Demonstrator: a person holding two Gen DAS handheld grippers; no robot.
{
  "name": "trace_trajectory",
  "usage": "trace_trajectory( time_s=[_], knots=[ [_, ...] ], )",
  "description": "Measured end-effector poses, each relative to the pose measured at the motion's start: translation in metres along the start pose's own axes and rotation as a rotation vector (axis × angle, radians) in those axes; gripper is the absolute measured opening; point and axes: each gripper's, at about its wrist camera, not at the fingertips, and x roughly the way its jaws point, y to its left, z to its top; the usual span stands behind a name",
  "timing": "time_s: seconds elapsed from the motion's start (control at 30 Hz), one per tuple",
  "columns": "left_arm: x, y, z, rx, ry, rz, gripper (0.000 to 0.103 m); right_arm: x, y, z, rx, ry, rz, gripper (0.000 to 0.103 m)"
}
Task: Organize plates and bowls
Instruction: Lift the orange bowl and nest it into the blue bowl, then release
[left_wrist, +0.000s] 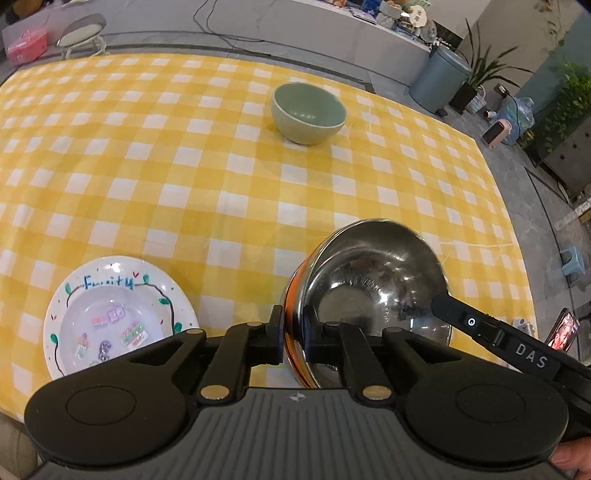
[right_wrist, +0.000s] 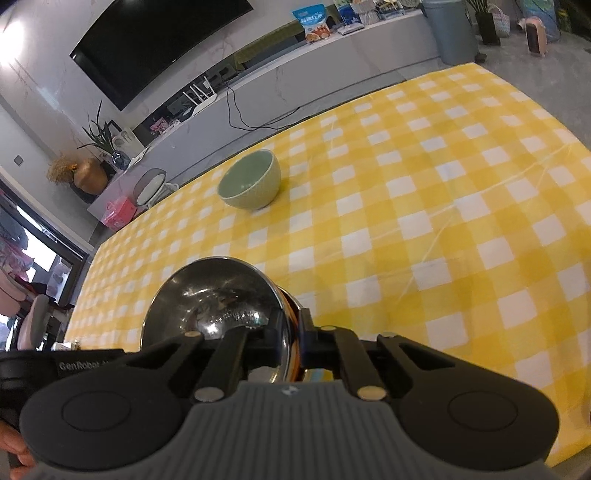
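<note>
Steel bowl (left_wrist: 373, 295) between white plate (left_wrist: 118, 314) and right claw (right_wrist: 291, 332); green bowl (left_wrist: 309, 112) beyond.

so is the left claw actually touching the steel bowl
Touching. The left wrist view shows the left claw shut on the steel bowl, one finger outside its rim, the other inside.

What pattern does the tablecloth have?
The tablecloth has a yellow and white check pattern; it shows best in the left wrist view.
</note>
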Motion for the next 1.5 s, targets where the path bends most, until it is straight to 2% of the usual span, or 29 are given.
trace_trajectory(
  time_s=[0.2,0.33,0.53,0.6,0.83,1.1,1.27,1.37,1.4,1.5],
  knots=[
    [-0.003,-0.004,0.000,0.048,-0.030,0.005,0.011,0.000,0.001,-0.002,-0.032,-0.024,0.000,0.006],
    [-0.011,-0.003,0.001,0.052,-0.066,-0.008,0.011,-0.002,0.000,-0.004,-0.046,-0.052,-0.004,0.013],
    [-0.012,0.002,-0.001,0.027,-0.108,-0.035,0.012,-0.010,-0.003,0.000,-0.040,-0.112,0.019,0.013],
    [-0.011,0.004,-0.001,0.017,-0.115,-0.039,0.010,-0.010,-0.003,-0.001,-0.048,-0.122,0.019,0.010],
    [-0.004,0.009,0.000,-0.020,-0.091,-0.046,0.006,-0.004,-0.001,-0.001,-0.059,-0.116,0.034,0.001],
    [-0.003,0.010,0.002,-0.014,-0.068,-0.049,0.006,-0.001,0.002,-0.002,-0.078,-0.119,0.021,0.001],
    [-0.008,0.015,0.004,-0.047,-0.086,-0.087,0.014,-0.006,-0.001,-0.002,-0.063,-0.140,0.029,0.007],
    [-0.015,0.014,0.008,-0.022,-0.127,-0.078,0.019,-0.008,-0.002,0.001,-0.050,-0.161,0.037,0.022],
    [-0.017,0.013,0.010,-0.008,-0.141,-0.072,0.022,-0.007,-0.001,0.004,-0.049,-0.165,0.034,0.031],
    [-0.023,0.011,0.017,0.034,-0.182,-0.057,0.033,-0.001,0.005,0.014,-0.082,-0.179,0.030,0.033]
  ],
)
